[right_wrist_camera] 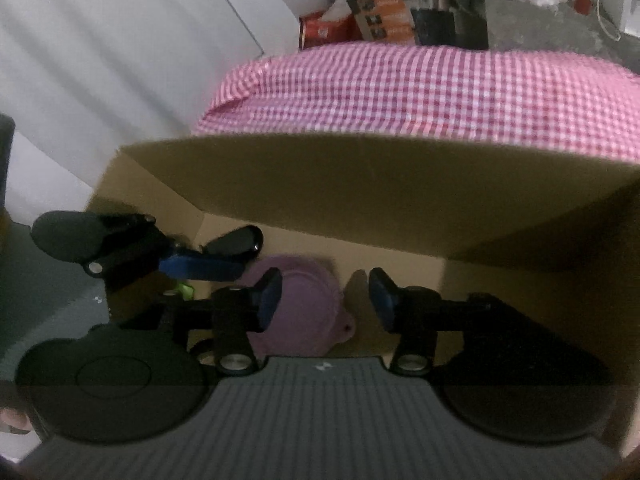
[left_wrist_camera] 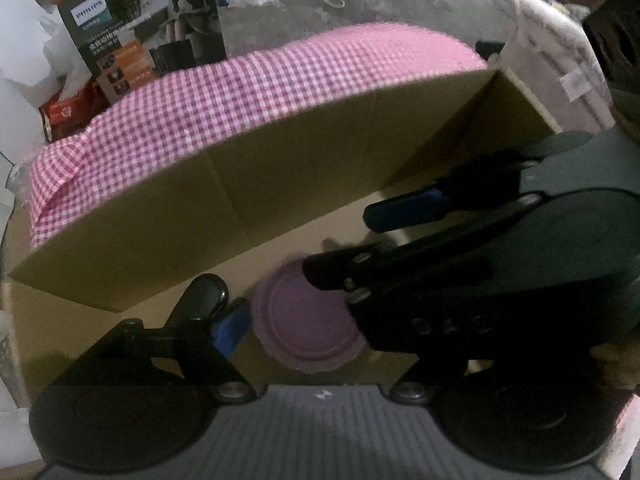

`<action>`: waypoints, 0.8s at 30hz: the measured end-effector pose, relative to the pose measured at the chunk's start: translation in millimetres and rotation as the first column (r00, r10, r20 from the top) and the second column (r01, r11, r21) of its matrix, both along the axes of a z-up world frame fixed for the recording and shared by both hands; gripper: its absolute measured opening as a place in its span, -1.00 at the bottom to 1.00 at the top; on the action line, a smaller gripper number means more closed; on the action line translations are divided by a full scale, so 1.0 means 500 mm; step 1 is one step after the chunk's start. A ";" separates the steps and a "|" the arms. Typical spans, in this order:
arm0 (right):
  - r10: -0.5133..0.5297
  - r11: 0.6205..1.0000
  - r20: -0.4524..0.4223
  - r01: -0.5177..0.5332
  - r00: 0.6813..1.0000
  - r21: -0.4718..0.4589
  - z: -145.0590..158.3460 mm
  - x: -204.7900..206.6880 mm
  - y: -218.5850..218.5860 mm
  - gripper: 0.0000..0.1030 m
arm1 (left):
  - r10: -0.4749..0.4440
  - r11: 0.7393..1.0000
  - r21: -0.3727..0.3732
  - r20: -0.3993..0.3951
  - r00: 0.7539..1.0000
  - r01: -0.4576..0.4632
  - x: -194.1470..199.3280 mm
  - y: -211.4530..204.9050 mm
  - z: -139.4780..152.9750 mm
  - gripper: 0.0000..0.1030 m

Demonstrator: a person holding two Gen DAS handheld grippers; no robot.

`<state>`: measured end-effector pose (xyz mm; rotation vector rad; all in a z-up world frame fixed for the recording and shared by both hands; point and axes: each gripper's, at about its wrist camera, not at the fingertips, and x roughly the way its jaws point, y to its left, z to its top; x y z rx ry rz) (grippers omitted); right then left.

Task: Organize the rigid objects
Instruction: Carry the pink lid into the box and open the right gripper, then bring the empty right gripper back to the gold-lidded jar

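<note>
Plate: purple plate [right_wrist_camera: 304,304] lay flat on the floor of the cardboard box [right_wrist_camera: 360,184], at 6 o'clock in both wrist views.
Right gripper [right_wrist_camera: 324,300]: fingers spread, nothing clamped; left pad overlapped the plate rim, contact not discernible.
Left gripper [left_wrist_camera: 288,304]: fingers spread above the plate, nothing pinched.
Cloth: pink checked cloth [left_wrist_camera: 248,96] lay beyond the box wall, at 12 o'clock.

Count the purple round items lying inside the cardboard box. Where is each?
1. A purple lid lies flat on the floor of the cardboard box, beneath both claws, near the front wall. The claws cover parts of the box floor, so more may be hidden.
</note>
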<state>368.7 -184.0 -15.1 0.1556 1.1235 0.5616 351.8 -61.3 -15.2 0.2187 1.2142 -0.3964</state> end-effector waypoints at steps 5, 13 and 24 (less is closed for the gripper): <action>-0.036 0.998 0.075 0.032 0.997 0.057 0.072 -0.040 -0.030 0.12 | -0.004 0.999 -0.036 0.077 0.997 0.007 -0.034 0.014 0.062 0.67; -0.104 0.986 0.262 0.066 0.960 0.150 0.218 -0.184 -0.108 0.63 | -0.024 0.994 -0.094 0.236 0.971 0.047 -0.142 0.051 0.192 0.73; -0.157 0.979 0.477 0.072 0.865 0.191 0.326 -0.467 -0.203 0.97 | 0.013 0.981 -0.180 0.416 0.909 0.068 -0.379 0.141 0.281 0.84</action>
